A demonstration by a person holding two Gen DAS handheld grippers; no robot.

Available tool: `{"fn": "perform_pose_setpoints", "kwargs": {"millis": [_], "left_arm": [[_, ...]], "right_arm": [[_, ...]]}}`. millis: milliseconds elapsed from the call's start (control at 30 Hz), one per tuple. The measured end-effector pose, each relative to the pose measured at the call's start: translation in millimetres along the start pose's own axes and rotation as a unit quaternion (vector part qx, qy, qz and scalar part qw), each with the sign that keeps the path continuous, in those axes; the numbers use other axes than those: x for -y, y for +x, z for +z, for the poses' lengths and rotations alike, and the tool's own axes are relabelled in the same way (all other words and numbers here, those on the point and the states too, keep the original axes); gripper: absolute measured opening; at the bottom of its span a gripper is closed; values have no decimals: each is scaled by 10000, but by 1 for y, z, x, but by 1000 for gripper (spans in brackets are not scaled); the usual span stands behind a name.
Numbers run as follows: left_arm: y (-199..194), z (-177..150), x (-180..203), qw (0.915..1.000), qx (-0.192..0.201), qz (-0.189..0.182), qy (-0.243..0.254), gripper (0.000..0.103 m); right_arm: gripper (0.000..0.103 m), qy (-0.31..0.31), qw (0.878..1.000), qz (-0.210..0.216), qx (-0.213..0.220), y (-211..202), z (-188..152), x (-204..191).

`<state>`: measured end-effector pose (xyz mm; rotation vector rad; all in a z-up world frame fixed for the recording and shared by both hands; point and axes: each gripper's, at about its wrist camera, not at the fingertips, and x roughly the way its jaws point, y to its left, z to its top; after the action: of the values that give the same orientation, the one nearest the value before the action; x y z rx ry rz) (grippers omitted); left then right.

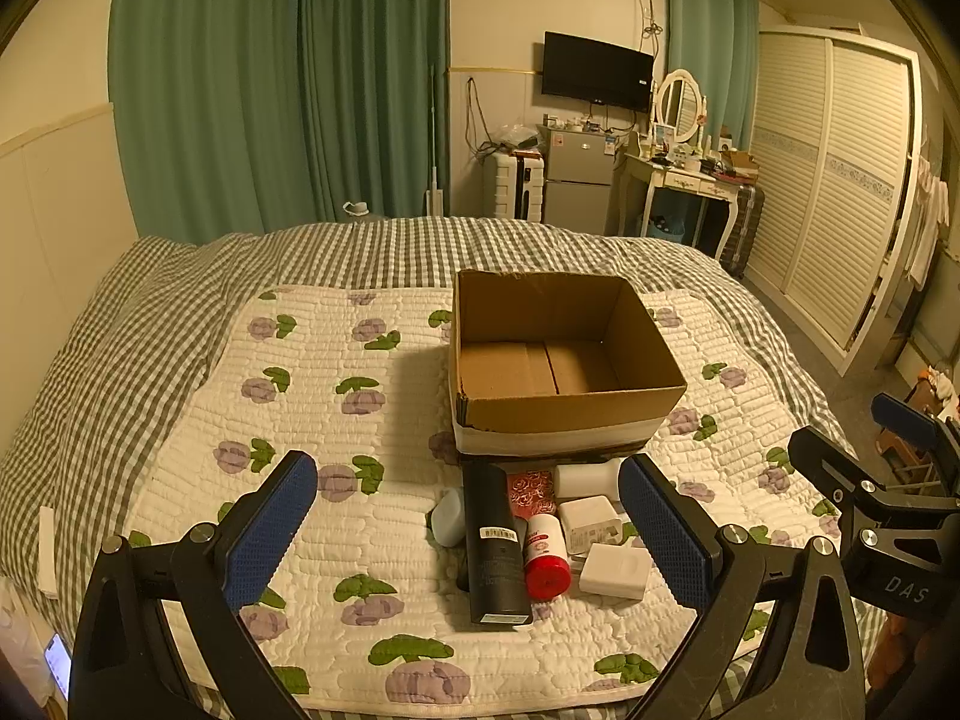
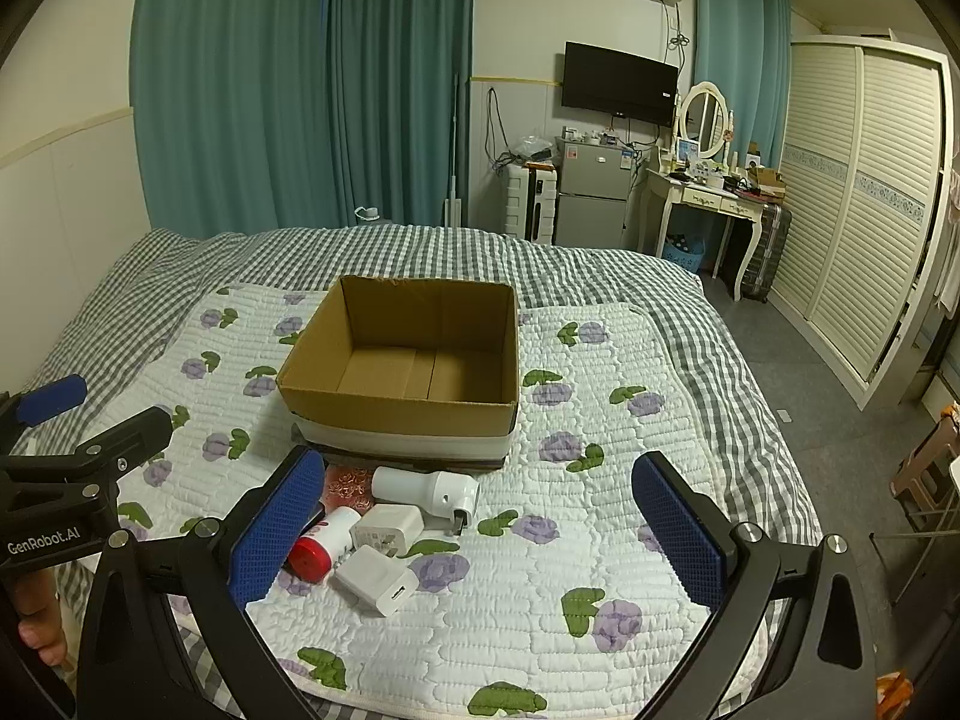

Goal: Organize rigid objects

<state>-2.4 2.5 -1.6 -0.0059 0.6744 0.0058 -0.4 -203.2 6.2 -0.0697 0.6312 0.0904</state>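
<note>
Both grippers, left gripper point(image 1: 468, 531) and right gripper point(image 2: 480, 531), hover with fingers spread wide and empty over the bed point(image 1: 180, 312), the box point(image 1: 591, 405) bare, the black bottle point(image 1: 495, 546) and clutter just before it — looks like first pick, needing a descent.

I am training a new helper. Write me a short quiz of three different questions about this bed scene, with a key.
1. True or false: the cardboard box already holds an item.
2. Which item has a red cap? A) black bottle B) small white bottle C) white charger
3. Fill in: both tools, left and right, are ____ and hold nothing.

Key: 1 false; 2 B; 3 open.
</note>
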Motion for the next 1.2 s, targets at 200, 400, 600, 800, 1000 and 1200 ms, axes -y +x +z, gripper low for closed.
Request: {"fn": "perform_pose_setpoints", "kwargs": {"millis": [200, 400, 600, 800, 1000, 1200], "left_arm": [[0, 0, 0, 10000, -4, 2, -3, 103], [0, 0, 0, 10000, -7, 3, 0, 103], [0, 0, 0, 10000, -4, 4, -1, 103], [0, 0, 1, 10000, -1, -7, 0, 103], [-1, -3, 10, 10000, 30, -30, 10, 103], [3, -5, 12, 10000, -26, -26, 7, 103]], "right_arm": [[103, 2, 10000, 3, 0, -1, 0, 0], [103, 3, 10000, 3, -9, -1, 0, 0], [103, 5, 10000, 5, -2, -1, -1, 0], [103, 0, 10000, -1, 11, -3, -2, -2], [103, -2, 10000, -2, 21, -2, -2, -2], [103, 3, 10000, 8, -8, -1, -3, -2]]}}
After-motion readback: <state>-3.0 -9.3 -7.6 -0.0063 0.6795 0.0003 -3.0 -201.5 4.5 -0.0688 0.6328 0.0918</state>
